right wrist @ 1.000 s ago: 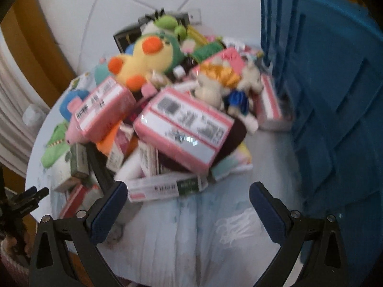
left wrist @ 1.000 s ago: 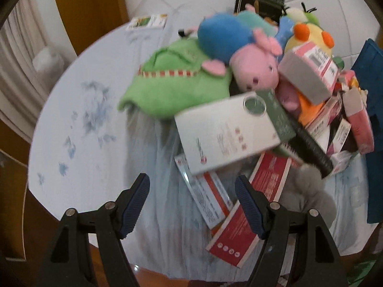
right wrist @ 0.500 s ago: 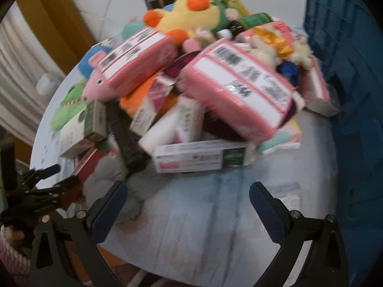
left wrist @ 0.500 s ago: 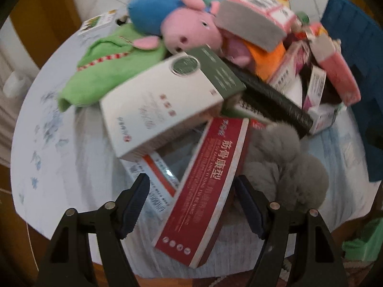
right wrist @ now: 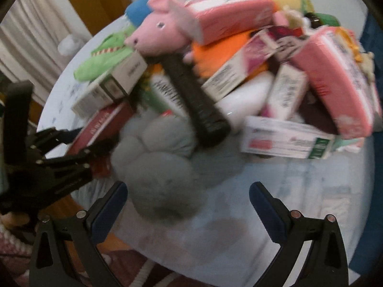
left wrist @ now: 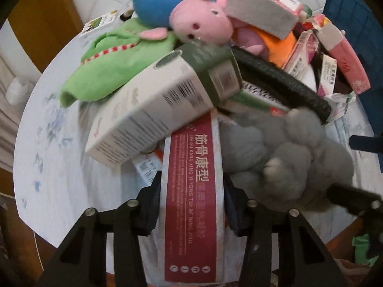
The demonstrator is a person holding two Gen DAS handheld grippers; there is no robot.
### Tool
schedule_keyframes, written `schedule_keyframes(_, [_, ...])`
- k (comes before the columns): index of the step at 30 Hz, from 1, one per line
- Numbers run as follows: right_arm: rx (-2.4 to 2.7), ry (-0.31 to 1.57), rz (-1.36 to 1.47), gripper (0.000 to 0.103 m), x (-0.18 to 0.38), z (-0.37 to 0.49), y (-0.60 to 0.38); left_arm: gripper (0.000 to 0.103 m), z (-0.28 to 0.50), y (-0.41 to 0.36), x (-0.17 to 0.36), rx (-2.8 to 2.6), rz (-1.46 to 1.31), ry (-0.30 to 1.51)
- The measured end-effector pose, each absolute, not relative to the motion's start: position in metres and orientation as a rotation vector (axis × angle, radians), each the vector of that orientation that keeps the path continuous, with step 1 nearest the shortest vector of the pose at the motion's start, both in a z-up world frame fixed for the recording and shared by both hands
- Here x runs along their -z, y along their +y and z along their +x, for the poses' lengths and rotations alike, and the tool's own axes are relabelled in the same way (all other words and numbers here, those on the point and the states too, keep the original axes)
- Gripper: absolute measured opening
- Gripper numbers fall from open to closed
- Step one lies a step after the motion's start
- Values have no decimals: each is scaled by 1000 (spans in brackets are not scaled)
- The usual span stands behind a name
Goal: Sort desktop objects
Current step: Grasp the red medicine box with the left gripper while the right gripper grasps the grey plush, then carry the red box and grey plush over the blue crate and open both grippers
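Observation:
A long red box with white Chinese lettering lies at the near edge of the round table, under a white and green box. My left gripper has its fingers tight against both long sides of the red box; it also shows in the right wrist view, clamped on the red box. A grey plush toy lies just right of it. My right gripper is open and empty, its left finger beside the grey plush.
A heap of plush toys and boxes fills the table: pink pig, green plush, black cylinder, pink packs, white and green carton. A blue crate stands at the right. The table's bare cloth lies left.
My left gripper has moved forward onto the red box and closed on it. My right gripper has swung left and lower, toward the grey plush, staying open.

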State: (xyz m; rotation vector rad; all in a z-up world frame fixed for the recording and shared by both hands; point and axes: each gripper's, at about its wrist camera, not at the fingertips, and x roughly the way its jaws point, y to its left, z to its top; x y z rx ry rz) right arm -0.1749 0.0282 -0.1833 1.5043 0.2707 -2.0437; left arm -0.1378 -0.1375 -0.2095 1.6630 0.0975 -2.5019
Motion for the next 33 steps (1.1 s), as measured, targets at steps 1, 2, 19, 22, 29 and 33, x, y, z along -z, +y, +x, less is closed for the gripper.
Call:
schedule_keyframes(1, [2030, 282, 1511, 103, 189, -174, 22, 43, -137, -139, 211, 2502, 1666, 100])
schedule_keyframes(2, [2024, 292, 1509, 103, 193, -173, 17, 43, -136, -139, 211, 2511, 1657, 98])
schedule_keyframes(19, [2045, 385, 1384, 43, 210, -163, -11, 43, -133, -128, 179, 2626, 1580, 94])
schedule_keyframes(22, [2071, 344, 1318, 41, 185, -158, 2, 43, -132, -122, 152, 2683, 1494, 78])
schedule_keyframes(29, [2196, 279, 1154, 40, 131, -158, 34, 43, -136, -100, 113, 2769, 1382, 57])
schedule_keyframes(33, [2258, 245, 1096, 40, 95, -166, 32, 43, -139, -94, 92, 2832, 1312, 36])
